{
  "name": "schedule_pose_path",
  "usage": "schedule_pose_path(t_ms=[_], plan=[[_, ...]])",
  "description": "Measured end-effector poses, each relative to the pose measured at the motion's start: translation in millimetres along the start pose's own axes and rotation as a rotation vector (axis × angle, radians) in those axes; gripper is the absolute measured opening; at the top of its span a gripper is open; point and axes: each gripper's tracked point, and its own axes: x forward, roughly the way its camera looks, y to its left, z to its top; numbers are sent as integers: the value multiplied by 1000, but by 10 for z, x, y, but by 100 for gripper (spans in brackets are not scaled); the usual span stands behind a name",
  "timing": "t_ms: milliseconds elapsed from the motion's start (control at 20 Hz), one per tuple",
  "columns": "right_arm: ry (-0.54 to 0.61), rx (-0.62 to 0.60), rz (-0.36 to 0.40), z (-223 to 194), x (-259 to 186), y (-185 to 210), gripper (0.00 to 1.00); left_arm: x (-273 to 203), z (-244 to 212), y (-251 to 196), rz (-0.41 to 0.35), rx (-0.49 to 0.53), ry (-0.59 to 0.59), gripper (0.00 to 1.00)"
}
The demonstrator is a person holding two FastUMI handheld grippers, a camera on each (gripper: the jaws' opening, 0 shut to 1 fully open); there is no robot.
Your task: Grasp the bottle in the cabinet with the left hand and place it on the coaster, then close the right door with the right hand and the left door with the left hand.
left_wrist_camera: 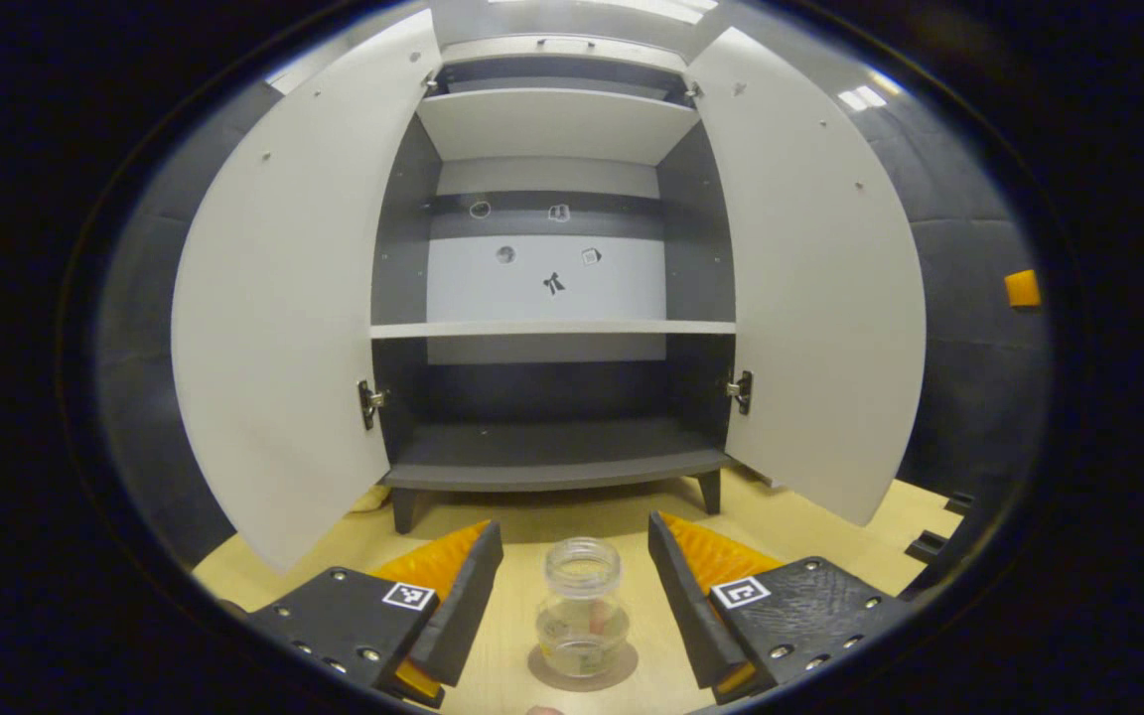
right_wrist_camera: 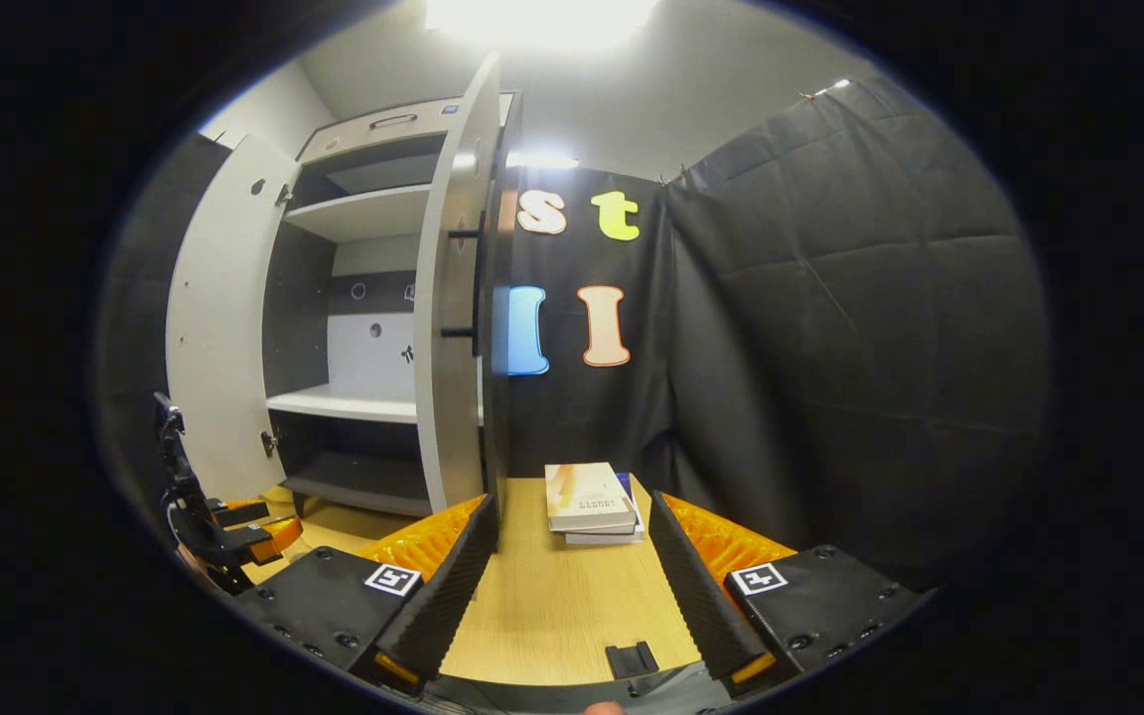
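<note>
A clear, lidless bottle point(left_wrist_camera: 582, 606) stands upright on a round brown coaster point(left_wrist_camera: 622, 667) on the wooden table, between the fingers of my left gripper point(left_wrist_camera: 573, 523). That gripper is open, with a gap on each side of the bottle. Beyond it the cabinet point(left_wrist_camera: 552, 467) has its shelves bare and both its left door point(left_wrist_camera: 284, 298) and right door point(left_wrist_camera: 810, 288) swung wide. In the right gripper view, my right gripper point(right_wrist_camera: 572, 500) is open and holds nothing, its left finger close to the edge of the right door point(right_wrist_camera: 448, 328). The left door point(right_wrist_camera: 219, 318) and the left gripper point(right_wrist_camera: 234, 526) show at far left.
A small stack of books point(right_wrist_camera: 587, 497) lies on the table to the right of the cabinet, just ahead of my right gripper. A small black clip point(right_wrist_camera: 632, 657) sits near the table's front edge. Black cloth walls close in the right side.
</note>
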Motion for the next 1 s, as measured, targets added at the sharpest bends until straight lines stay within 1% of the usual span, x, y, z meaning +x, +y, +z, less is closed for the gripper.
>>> schedule_pose_path(t_ms=[50, 100, 150, 200, 250, 300, 400, 450, 500, 550, 600, 650, 750, 800, 850, 900, 1000], plan=[[-6, 4, 9, 80, 41, 6, 98, -63, 143, 0, -3, 4, -16, 85], [-12, 5, 17, 171, 82, 6, 95, -117, 262, 13, 3, 12, -29, 85], [-21, 8, 25, 272, 131, 6, 98, -184, 363, 37, 12, 22, -36, 85], [-28, 14, 35, 369, 187, 16, 97, -263, 472, 73, 22, 26, -40, 85], [-32, 22, 44, 451, 241, 21, 95, -338, 587, 130, 35, 23, -45, 85], [-39, 32, 49, 552, 297, 16, 98, -411, 673, 186, 48, 13, -46, 85], [-58, 43, 53, 746, 400, 1, 98, -583, 863, 331, 74, -7, -64, 85], [-71, 45, 48, 836, 461, -21, 94, -672, 958, 419, 91, -11, -73, 85], [-75, 45, 39, 909, 523, -37, 97, -751, 1027, 511, 105, -10, -74, 86], [-77, 46, 27, 966, 592, -65, 97, -819, 1091, 613, 119, -7, -70, 86], [-79, 49, 22, 1028, 652, -64, 94, -895, 1148, 741, 137, -2, -69, 85], [-84, 53, 19, 1101, 703, -43, 97, -974, 1233, 863, 154, 1, -76, 85], [-95, 63, -3, 1227, 823, -33, 97, -1121, 1368, 1140, 174, 1, -89, 85], [-100, 64, -14, 1277, 884, -22, 94, -1186, 1417, 1272, 186, 7, -92, 87], [-100, 65, -31, 1312, 950, -12, 97, -1248, 1492, 1428, 205, 13, -105, 87], [-99, 69, -53, 1341, 1004, -14, 98, -1299, 1542, 1585, 227, 17, -113, 85], [-94, 80, -72, 1383, 1083, 35, 98, -1406, 1612, 1880, 265, 14, -123, 85]])
